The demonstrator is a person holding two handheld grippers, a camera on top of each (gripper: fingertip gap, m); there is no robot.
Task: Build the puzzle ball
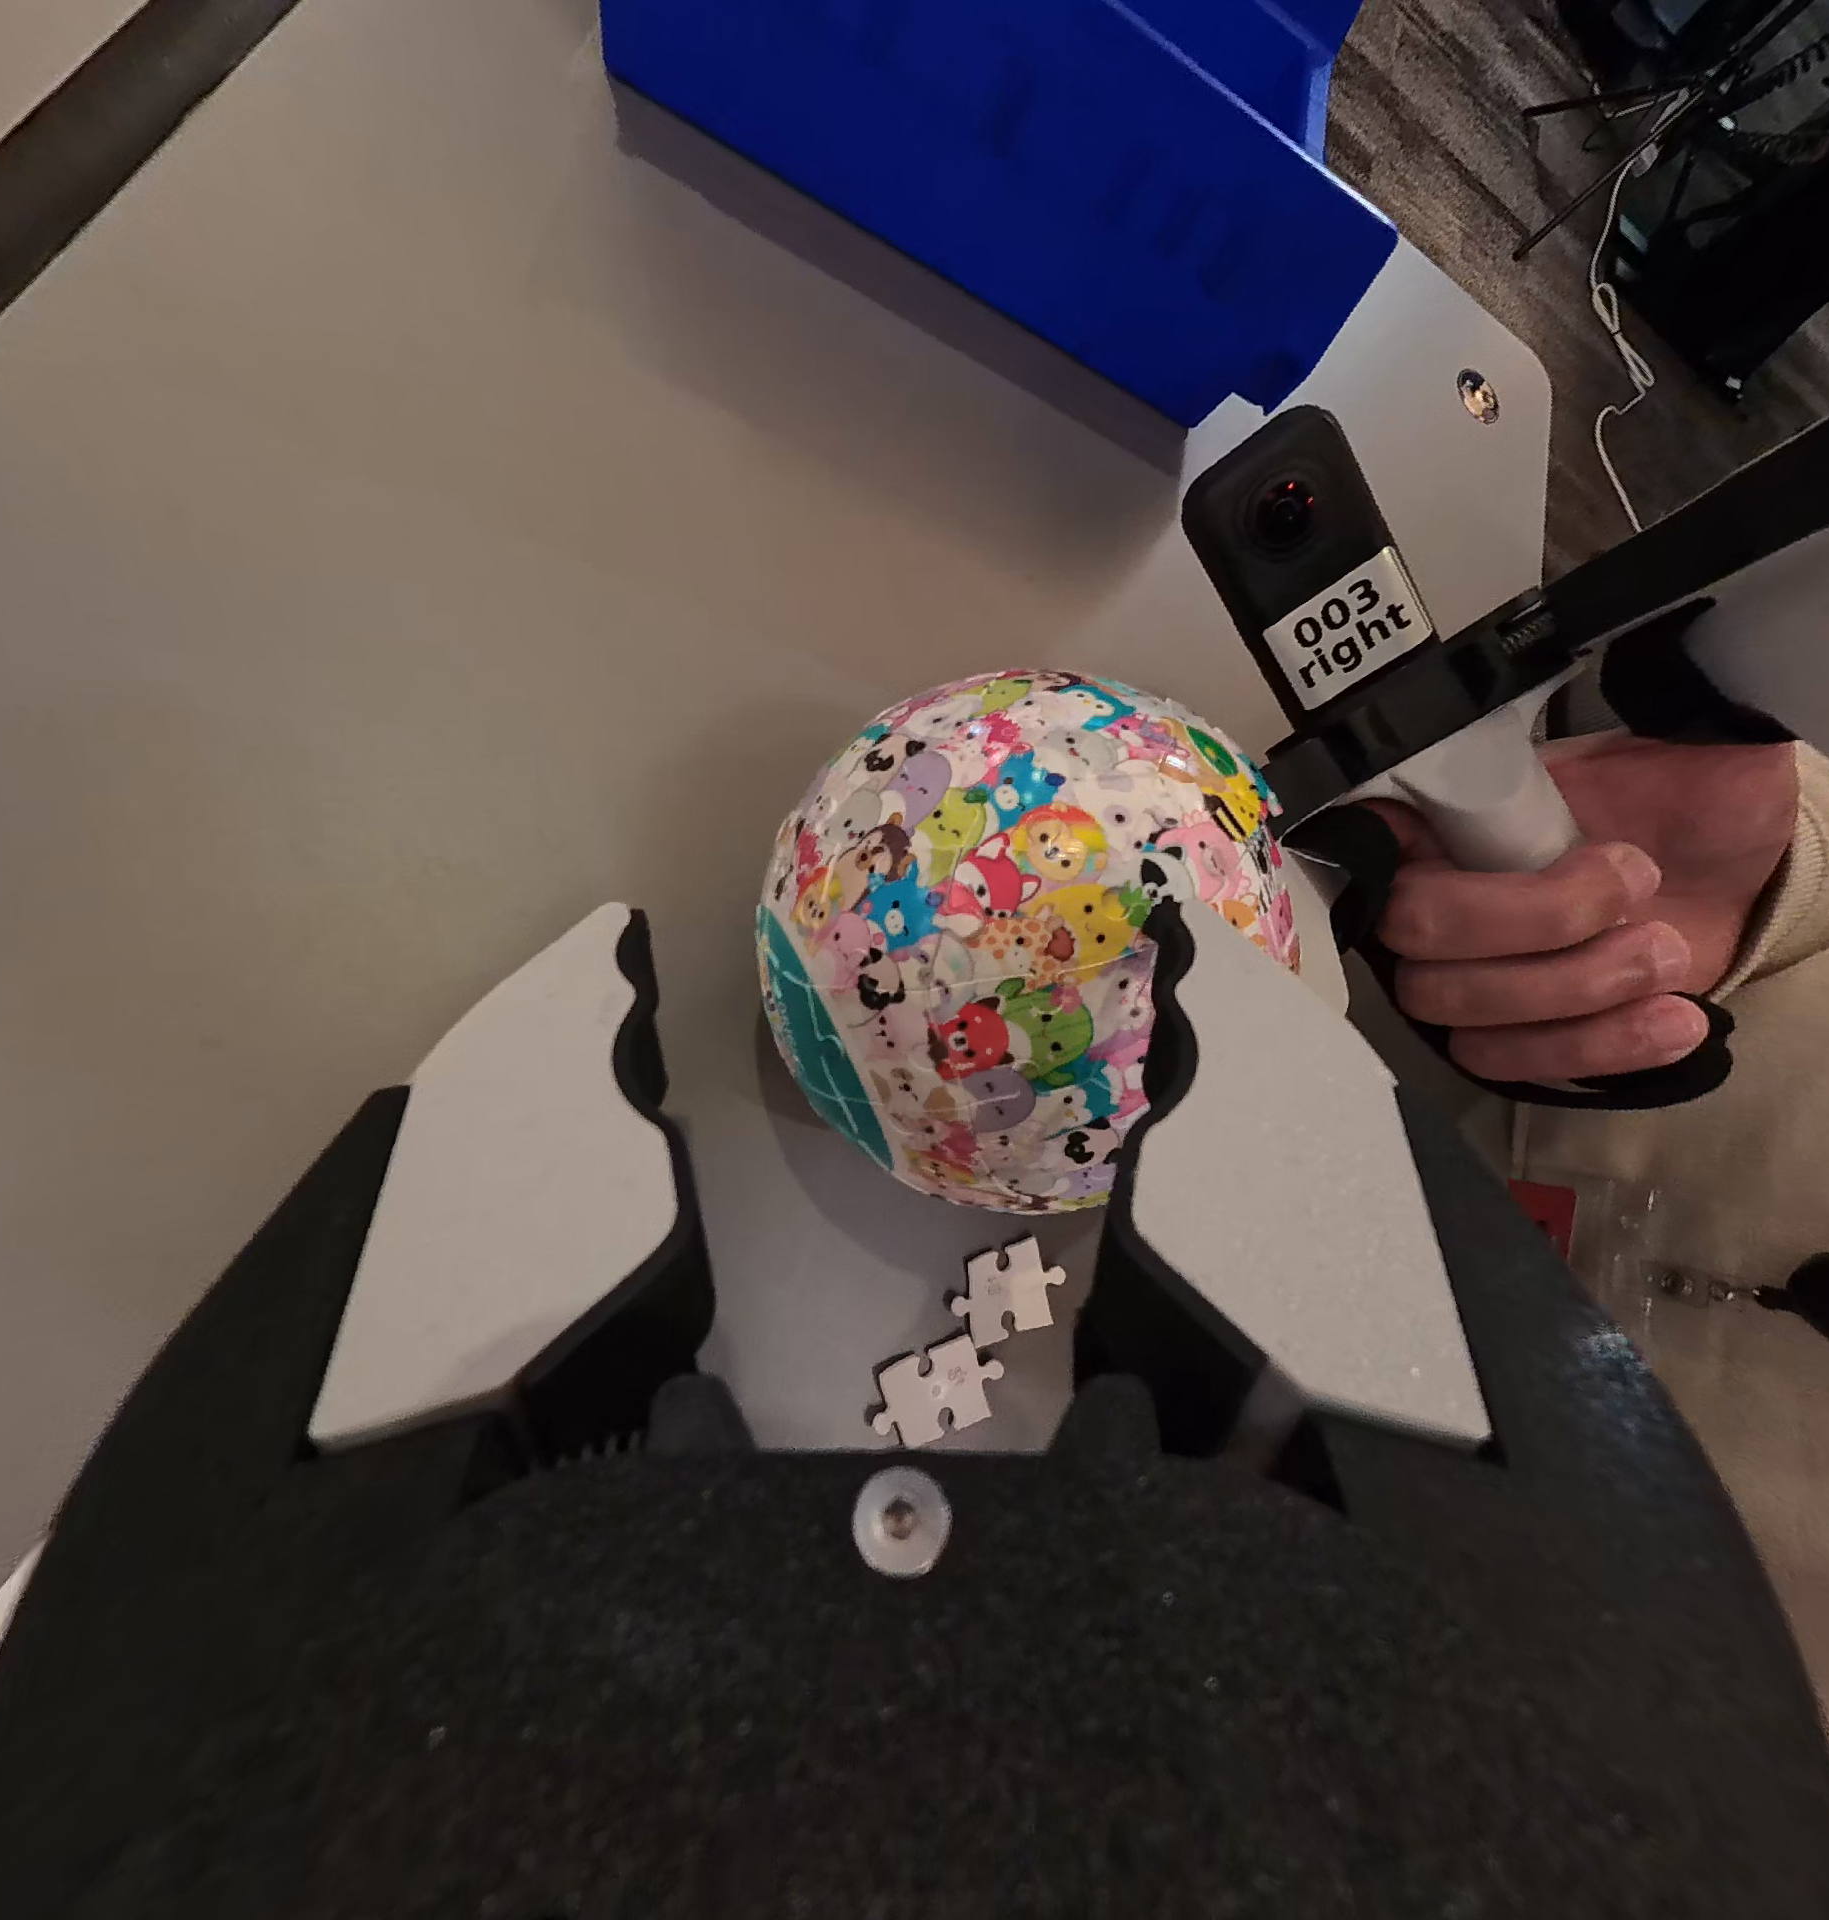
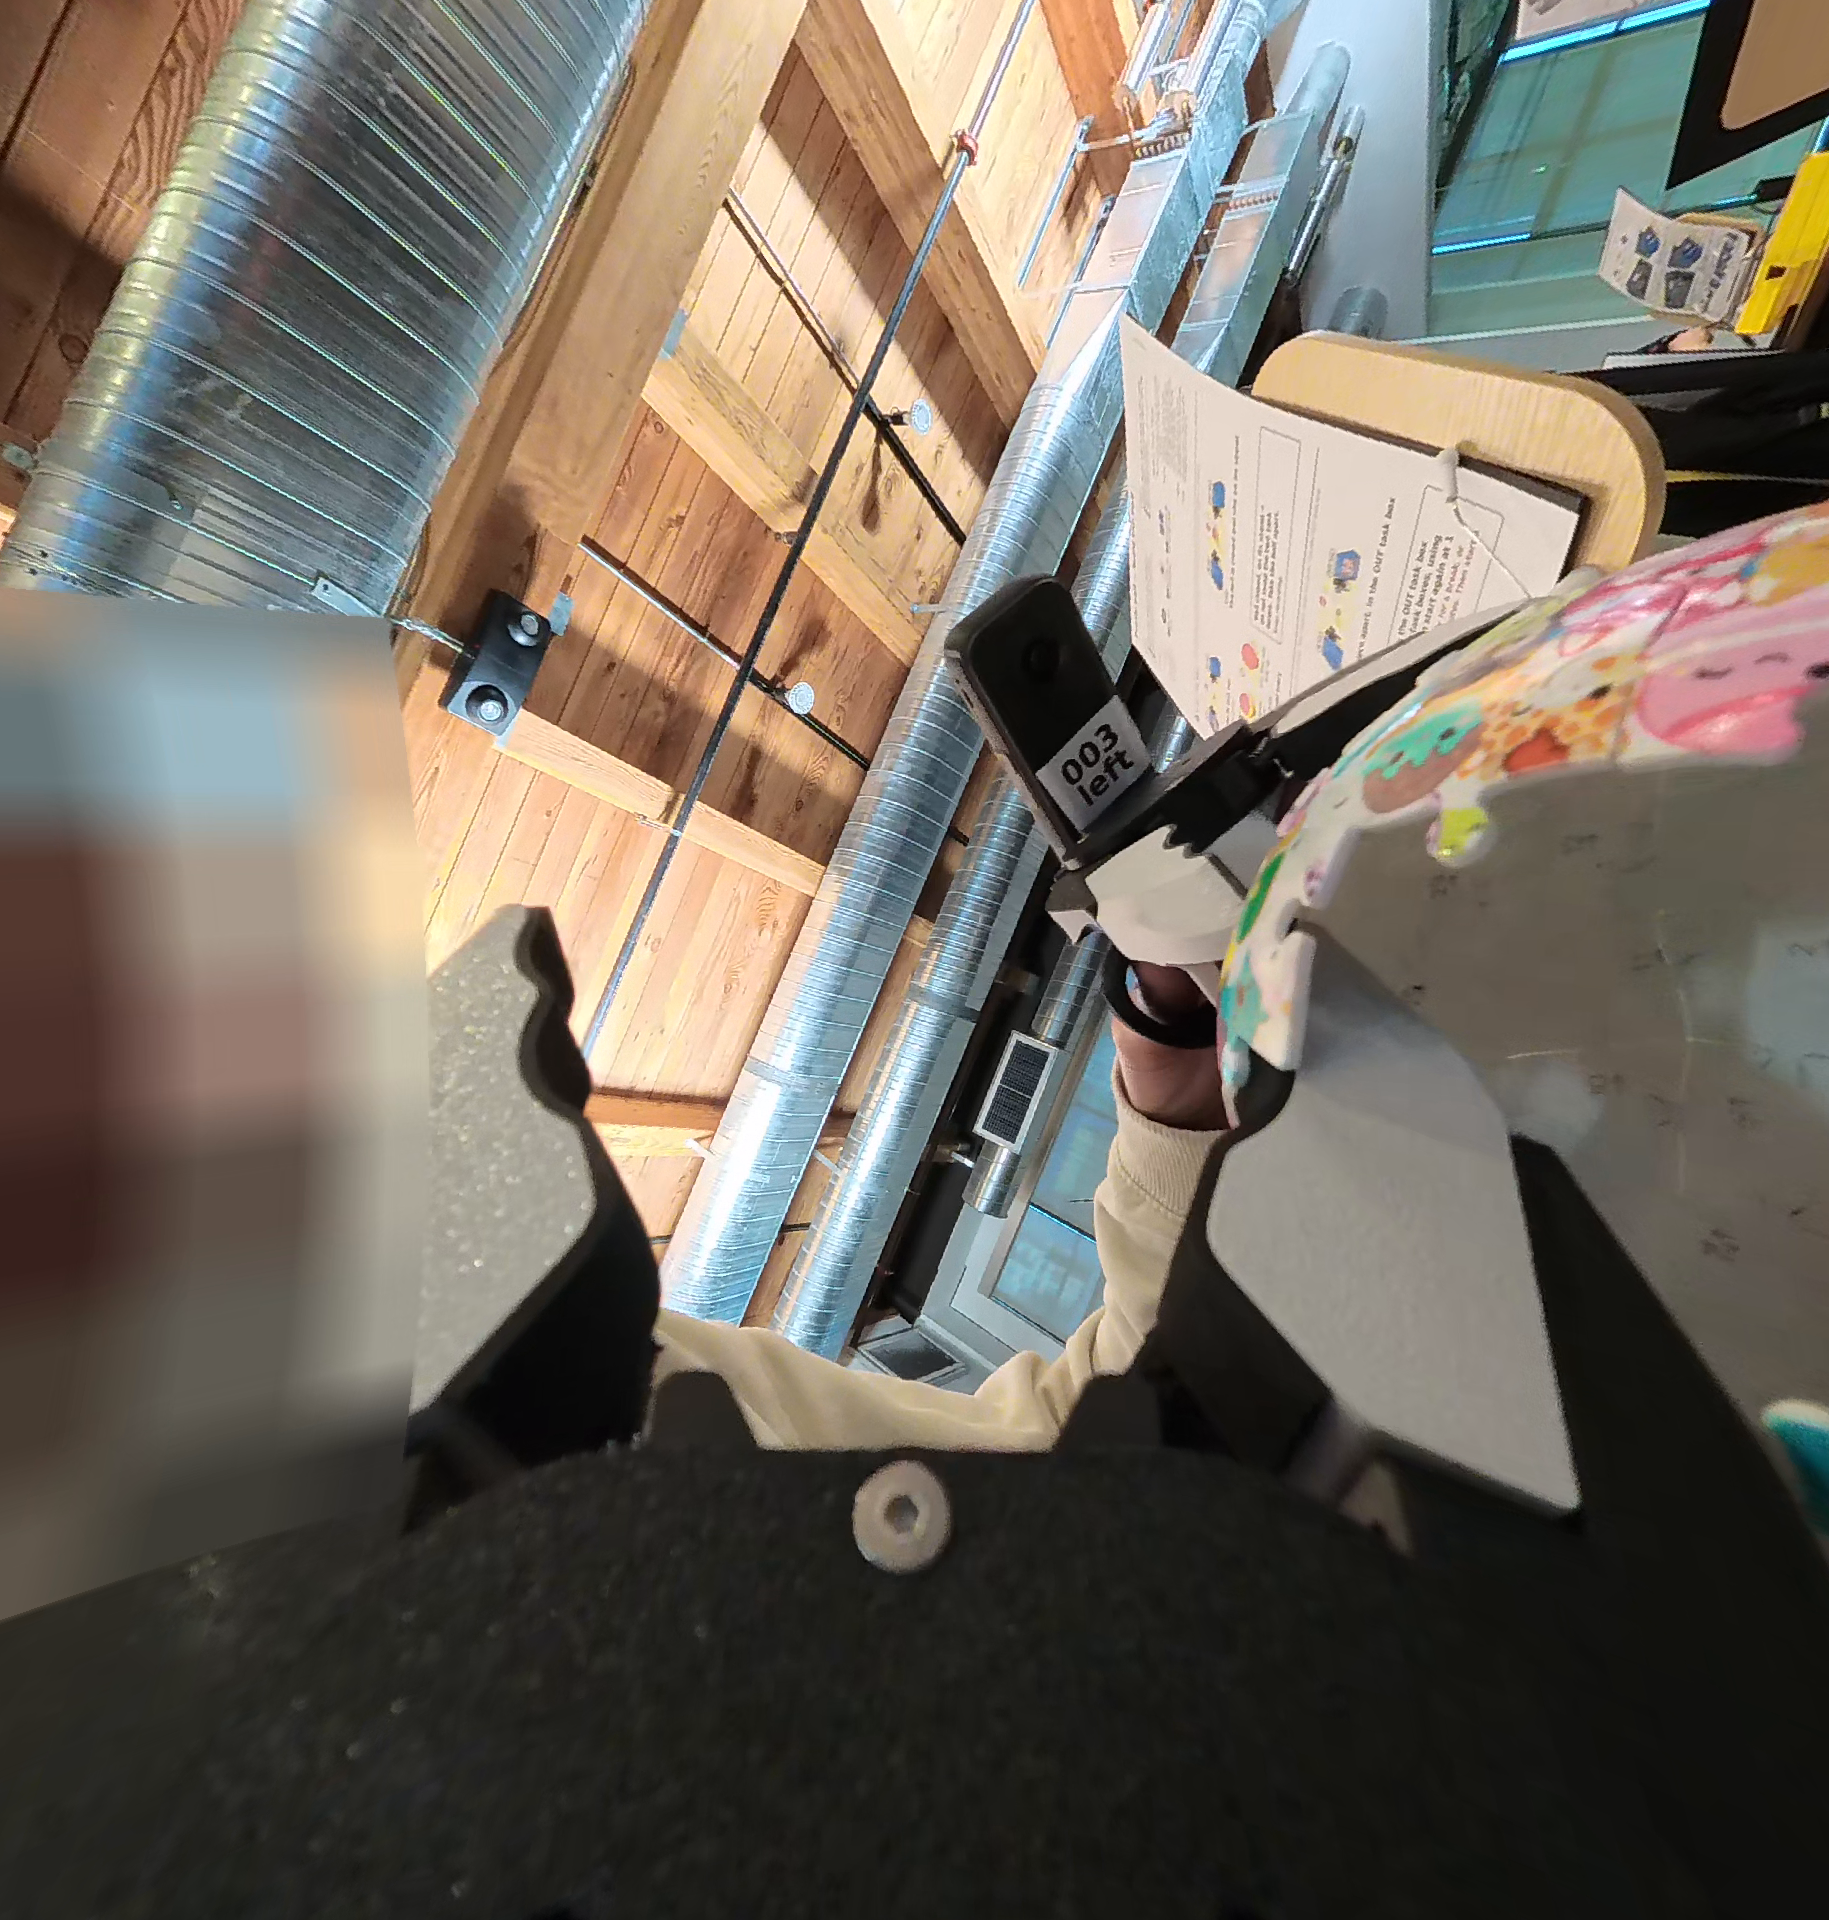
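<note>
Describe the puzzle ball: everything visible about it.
The puzzle ball is a glossy sphere of interlocked curved pieces printed with colourful cartoon animals, with a teal patch at its lower left. It is unfinished: the right wrist view shows a jagged open edge and plain grey inside. It seems raised over the grey table, with one finger of the left hand-held gripper against its side.

puzzle ball: 1, colourful, with an open gap in its shell | loose puzzle pieces: 2, white side up, piece one, piece two | blue bin: 1 | grippers: 2, left gripper, right gripper | printed paper sheet: 1 | table: 1
</note>
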